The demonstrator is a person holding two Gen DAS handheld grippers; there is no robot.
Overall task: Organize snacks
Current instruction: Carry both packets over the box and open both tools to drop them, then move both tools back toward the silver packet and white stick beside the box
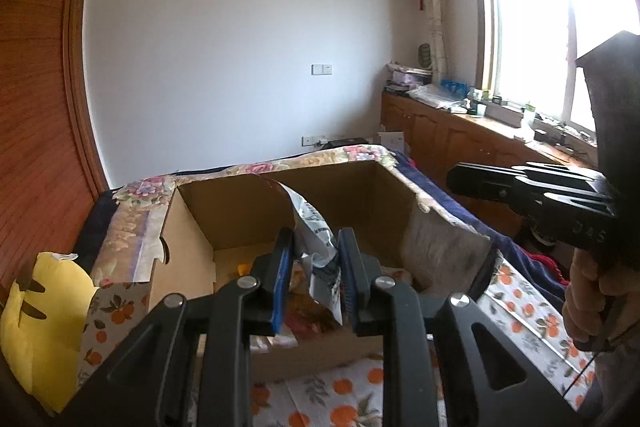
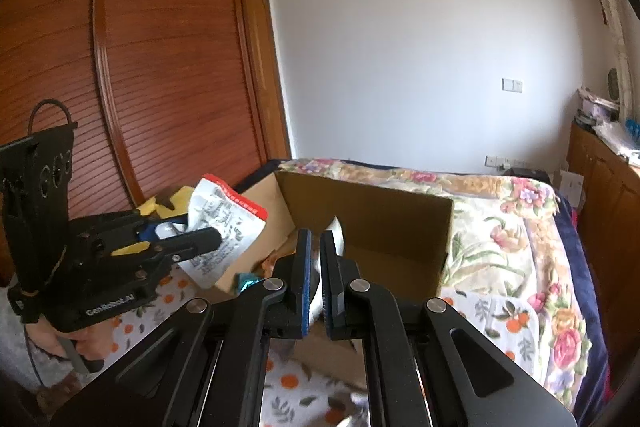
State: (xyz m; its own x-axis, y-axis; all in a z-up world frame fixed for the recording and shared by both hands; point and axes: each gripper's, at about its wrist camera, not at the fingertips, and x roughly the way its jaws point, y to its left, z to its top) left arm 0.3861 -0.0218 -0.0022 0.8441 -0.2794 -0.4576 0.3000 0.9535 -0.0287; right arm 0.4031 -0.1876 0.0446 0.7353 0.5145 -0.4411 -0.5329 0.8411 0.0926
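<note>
An open cardboard box [image 1: 248, 211] stands on the bed, with snack packets at its bottom [image 1: 308, 311]. My left gripper [image 1: 314, 247] is shut on a white snack packet with grey print and a red edge [image 1: 316, 227], held over the box's near side; the same packet shows in the right wrist view [image 2: 224, 227]. My right gripper [image 2: 316, 243] is nearly shut on a thin white packet [image 2: 335, 231], above the box [image 2: 380, 223]. The right gripper's body [image 1: 532, 187] shows at the right of the left wrist view.
The bed has a floral cover [image 2: 500, 227] and an orange-print cloth [image 1: 344, 395]. A yellow plush toy [image 1: 40, 327] lies left of the box. A wooden wardrobe [image 2: 160, 67] stands on the left. A cluttered wooden cabinet [image 1: 460, 123] runs under the window.
</note>
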